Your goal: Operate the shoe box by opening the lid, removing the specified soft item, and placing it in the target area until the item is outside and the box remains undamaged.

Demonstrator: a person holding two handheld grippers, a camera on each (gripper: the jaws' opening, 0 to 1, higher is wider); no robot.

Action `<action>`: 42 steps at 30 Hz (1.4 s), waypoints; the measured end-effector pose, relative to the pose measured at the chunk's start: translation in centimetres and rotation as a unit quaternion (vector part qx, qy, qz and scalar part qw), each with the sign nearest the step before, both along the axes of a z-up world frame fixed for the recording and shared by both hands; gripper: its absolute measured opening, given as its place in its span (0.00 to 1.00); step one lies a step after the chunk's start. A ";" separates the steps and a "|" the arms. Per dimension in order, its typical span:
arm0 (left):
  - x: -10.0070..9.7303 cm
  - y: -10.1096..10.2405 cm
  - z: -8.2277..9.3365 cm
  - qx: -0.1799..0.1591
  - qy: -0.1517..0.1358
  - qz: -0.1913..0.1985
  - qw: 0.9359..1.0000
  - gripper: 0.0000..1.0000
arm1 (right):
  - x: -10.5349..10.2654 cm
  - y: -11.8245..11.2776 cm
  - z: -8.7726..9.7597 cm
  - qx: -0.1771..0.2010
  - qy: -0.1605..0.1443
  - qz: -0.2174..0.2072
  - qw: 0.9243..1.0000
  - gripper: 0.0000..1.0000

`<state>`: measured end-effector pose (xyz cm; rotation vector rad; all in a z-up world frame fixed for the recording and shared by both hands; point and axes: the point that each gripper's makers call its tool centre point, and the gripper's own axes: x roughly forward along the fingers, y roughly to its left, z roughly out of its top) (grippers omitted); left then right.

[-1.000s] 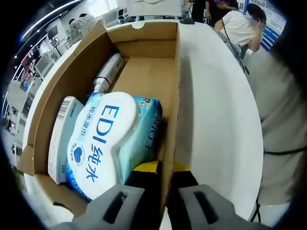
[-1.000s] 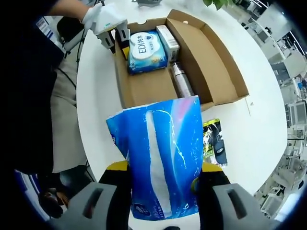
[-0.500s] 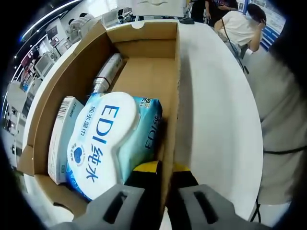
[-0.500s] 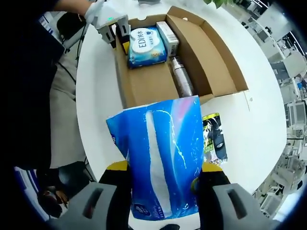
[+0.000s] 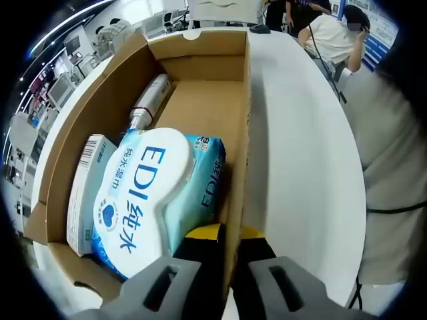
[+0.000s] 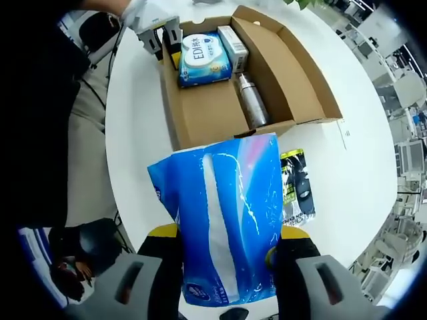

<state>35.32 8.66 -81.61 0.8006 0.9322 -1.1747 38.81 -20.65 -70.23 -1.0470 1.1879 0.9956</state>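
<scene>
Blue soft pack [image 6: 223,223] is clamped in the right gripper [image 6: 223,267] jaws; lower it gently onto the white counter [image 6: 137,120], away from the box [image 6: 200,117]. The left gripper [image 5: 230,257] jaws pinch the box wall.

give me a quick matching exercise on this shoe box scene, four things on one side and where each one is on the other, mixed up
Things:
1. blue soft pack
2. EDI wipes pack
3. metal bottle
4. dark packet

Places:
a. flat on the white table, outside the shoe box
b. held in the right claw, out of the box
c. lying along the box floor, next to the wall with the open lid
d. inside the box at the end nearest the left claw

Pairs: 1-b, 2-d, 3-c, 4-a
</scene>
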 end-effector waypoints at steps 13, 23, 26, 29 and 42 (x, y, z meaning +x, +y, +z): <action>0.0 0.0 0.0 0.000 0.000 0.002 1.000 0.01 | 1.2 -1.6 -0.2 0.001 -0.007 -0.002 1.000 0.51; 0.0 0.0 0.0 0.000 0.003 0.003 1.000 0.01 | 1.8 -2.7 -0.8 0.000 -0.004 -0.007 1.000 0.51; 0.0 0.0 -0.1 -0.001 0.003 0.003 1.000 0.01 | 2.1 -2.9 -0.8 -0.005 -0.002 -0.001 1.000 0.51; 0.0 0.0 0.0 -0.001 0.004 0.003 1.000 0.01 | 2.7 -2.9 -0.3 -0.007 -0.002 0.006 1.000 0.51; 0.0 0.0 -0.1 -0.001 0.004 0.003 1.000 0.01 | 5.7 -2.6 -0.1 0.003 -0.004 0.017 1.000 0.51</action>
